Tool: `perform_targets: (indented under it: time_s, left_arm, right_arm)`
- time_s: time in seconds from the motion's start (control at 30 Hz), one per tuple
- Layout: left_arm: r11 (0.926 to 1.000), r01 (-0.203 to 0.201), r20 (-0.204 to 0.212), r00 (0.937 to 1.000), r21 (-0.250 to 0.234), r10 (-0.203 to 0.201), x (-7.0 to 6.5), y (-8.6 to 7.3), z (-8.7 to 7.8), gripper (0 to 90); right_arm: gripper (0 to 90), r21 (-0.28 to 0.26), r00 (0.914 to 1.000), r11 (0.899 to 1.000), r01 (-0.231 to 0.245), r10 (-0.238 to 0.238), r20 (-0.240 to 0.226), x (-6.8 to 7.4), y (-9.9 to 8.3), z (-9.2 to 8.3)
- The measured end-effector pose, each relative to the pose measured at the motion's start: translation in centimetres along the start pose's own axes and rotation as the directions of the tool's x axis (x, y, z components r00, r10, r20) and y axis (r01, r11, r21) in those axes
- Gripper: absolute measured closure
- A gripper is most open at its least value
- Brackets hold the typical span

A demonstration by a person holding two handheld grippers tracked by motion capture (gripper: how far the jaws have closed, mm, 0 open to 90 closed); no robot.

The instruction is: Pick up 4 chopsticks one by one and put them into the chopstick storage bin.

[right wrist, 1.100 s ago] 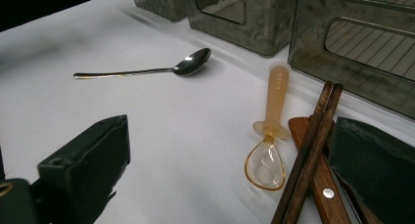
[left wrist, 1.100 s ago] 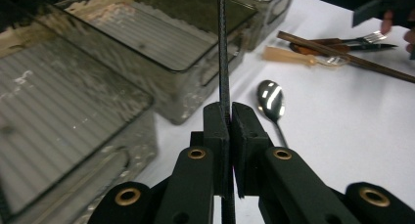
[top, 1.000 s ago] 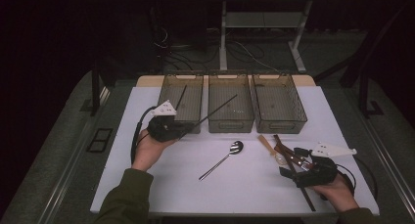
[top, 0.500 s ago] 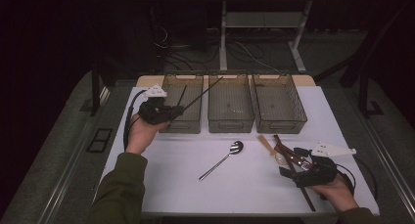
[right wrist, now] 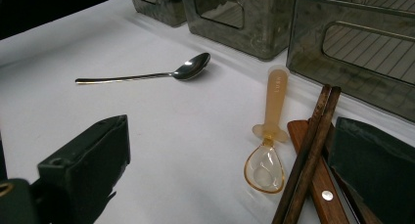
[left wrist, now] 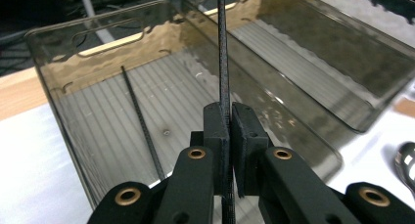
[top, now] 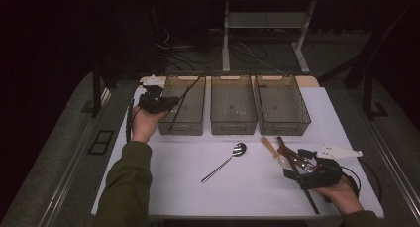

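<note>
My left gripper (top: pixel 169 104) hovers at the near left corner of the left bin (top: pixel 181 127), shut on a thin black chopstick (top: pixel 190 90) that points out over that bin. In the left gripper view the jaws (left wrist: pixel 230 117) pinch the black chopstick (left wrist: pixel 223 62) upright between the pads. A second black chopstick (left wrist: pixel 142 121) lies on the floor of the left bin (left wrist: pixel 58 87). My right gripper (top: pixel 295 163) rests at the front right, open, with nothing between its jaws (right wrist: pixel 230 126).
A metal spoon (top: pixel 225 162) (right wrist: pixel 147 76) lies mid-table. An amber spoon (right wrist: pixel 269 136), brown wooden chopsticks (right wrist: pixel 308 150) and a wooden-handled utensil (right wrist: pixel 318 185) lie just ahead of the right gripper. The middle bin (top: pixel 233 124) and right bin (top: pixel 283 125) stand beside the left one.
My left hand has carried the black chopstick away from me and to the left, swinging it from over the middle bin to over the left bin. The right gripper has stayed still.
</note>
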State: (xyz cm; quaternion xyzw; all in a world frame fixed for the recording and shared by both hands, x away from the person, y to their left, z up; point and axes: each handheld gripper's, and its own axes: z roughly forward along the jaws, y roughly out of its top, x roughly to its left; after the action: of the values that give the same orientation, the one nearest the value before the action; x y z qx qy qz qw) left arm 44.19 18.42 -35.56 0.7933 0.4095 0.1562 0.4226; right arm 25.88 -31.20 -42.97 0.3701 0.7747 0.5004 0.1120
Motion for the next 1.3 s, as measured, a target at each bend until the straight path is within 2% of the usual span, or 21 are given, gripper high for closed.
perform_targets:
  time_s: [0.07,0.17,0.4,0.53,0.63,0.7,0.8,0.87,0.97,1.03,1.17,1.3]
  left_arm:
    - [0.9997,0.024,-0.027,0.9993,0.01,-0.024,0.1,0.0,0.4,85.3]
    - [0.9988,0.041,-0.067,0.9969,0.028,-0.04,0.0,0.0,1.0,85.3]
    - [0.9912,0.11,-0.109,0.9888,0.073,-0.102,0.7,-0.4,2.2,85.3]
    - [0.9871,0.105,-0.13,0.9875,0.12,-0.089,0.7,-0.7,2.9,85.3]
    - [0.984,0.117,-0.136,0.9858,0.134,-0.099,0.8,-0.8,3.1,85.2]
    - [0.9821,0.114,-0.15,0.9845,0.15,-0.091,0.8,-0.9,3.2,85.2]
    - [0.9771,0.129,-0.162,0.9816,0.169,-0.102,1.1,-1.3,3.3,85.2]
    - [0.9736,0.149,-0.155,0.9803,0.173,-0.122,1.3,-1.6,3.4,85.1]
    - [0.9755,0.163,-0.172,0.9755,0.147,-0.137,1.4,-1.6,3.3,83.2]
    - [0.9768,0.159,-0.174,0.9756,0.143,-0.134,1.3,-1.5,3.3,77.0]
    - [0.9822,0.124,-0.152,0.9831,0.141,-0.102,1.1,-1.4,3.2,71.0]
    - [0.9883,0.097,-0.131,0.9881,0.118,-0.081,0.9,-1.3,2.7,65.3]
  right_arm:
    - [2.1,-0.004,1.0,1.0,-0.004,0.004,0.001,0.0,0.0,0.0]
    - [2.1,-0.01,1.0,1.0,-0.003,0.003,0.003,0.1,0.0,-0.1]
    - [2.1,-0.012,1.0,1.0,0.0,0.0,-0.001,0.1,0.1,-0.2]
    - [2.0,-0.011,1.0,1.0,-0.003,0.003,0.0,0.0,0.1,-0.1]
    - [2.1,-0.008,1.0,1.0,-0.002,0.002,0.0,0.1,0.1,-0.1]
    - [2.0,-0.012,1.0,1.0,-0.001,0.001,0.0,0.1,0.1,-0.1]
    - [2.0,-0.01,1.0,1.0,0.001,-0.001,0.0,0.1,0.1,-0.1]
    - [2.1,-0.006,1.0,1.0,0.001,-0.001,-0.001,0.1,0.1,-0.1]
    - [2.0,-0.007,1.0,1.0,0.001,-0.001,-0.003,0.1,0.1,-0.1]
    - [2.0,-0.007,1.0,1.0,0.002,-0.002,-0.003,0.0,0.1,-0.1]
    - [2.0,-0.008,1.0,1.0,0.002,-0.002,-0.003,0.1,0.1,-0.1]
    - [2.1,-0.006,1.0,1.0,0.001,-0.001,-0.002,0.0,0.1,0.0]
